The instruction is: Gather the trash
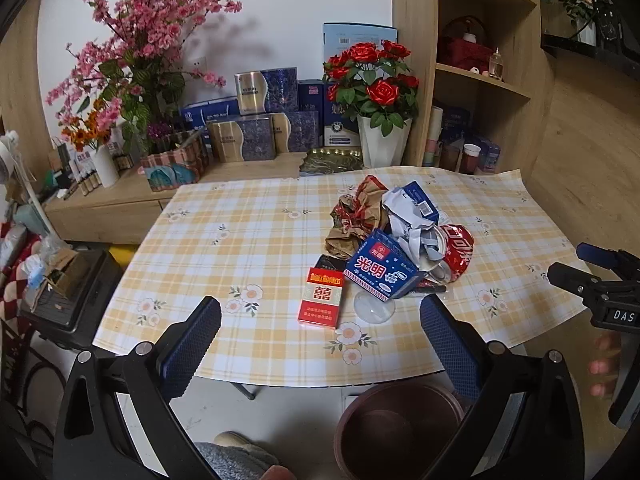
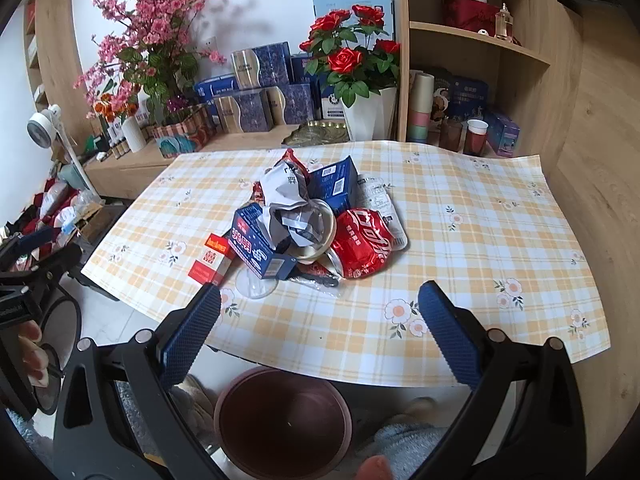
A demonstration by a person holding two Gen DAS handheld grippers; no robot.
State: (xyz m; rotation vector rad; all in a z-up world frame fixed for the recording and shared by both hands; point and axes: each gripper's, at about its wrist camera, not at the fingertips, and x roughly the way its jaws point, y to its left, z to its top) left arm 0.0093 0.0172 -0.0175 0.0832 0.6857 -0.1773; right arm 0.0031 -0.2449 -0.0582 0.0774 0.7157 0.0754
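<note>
Left gripper (image 1: 320, 320) spread wide, nothing between its blue pads, hovering over near table edge. Right gripper (image 2: 319, 308) also wide apart and empty, above the near edge.

Trash heap sits mid-table on the yellow plaid floral tablecloth (image 1: 248, 240). Red cigarette pack (image 1: 321, 298) reads "DOUBLE HAPPINESS" with a 囍 character, lying flat at the near-left of the heap. Blue carton (image 1: 380, 270) printed 光明, tilted, touching the pack's right side. Crushed red Coca-Cola can (image 2: 362, 242) on the heap's right. Crumpled white paper (image 2: 286, 196) on top; a blue box with barcode (image 2: 336, 184) behind it. Crumpled brown-red wrapper (image 1: 356, 212) at the back left. Clear plastic lid (image 1: 374, 306) in front of the carton, flat on the cloth. Roll of tape (image 2: 320, 236) partly buried under the paper.

Dark red bin (image 2: 284, 420) stands on the floor below the near table edge, open.

Behind: red rose pot (image 1: 380, 120), pink blossom arrangement (image 1: 152, 40), stacked blue gift boxes (image 1: 264, 120), wooden shelf (image 1: 480, 80) with cups. Right gripper's body shows "DAS" at the left view's right edge.
</note>
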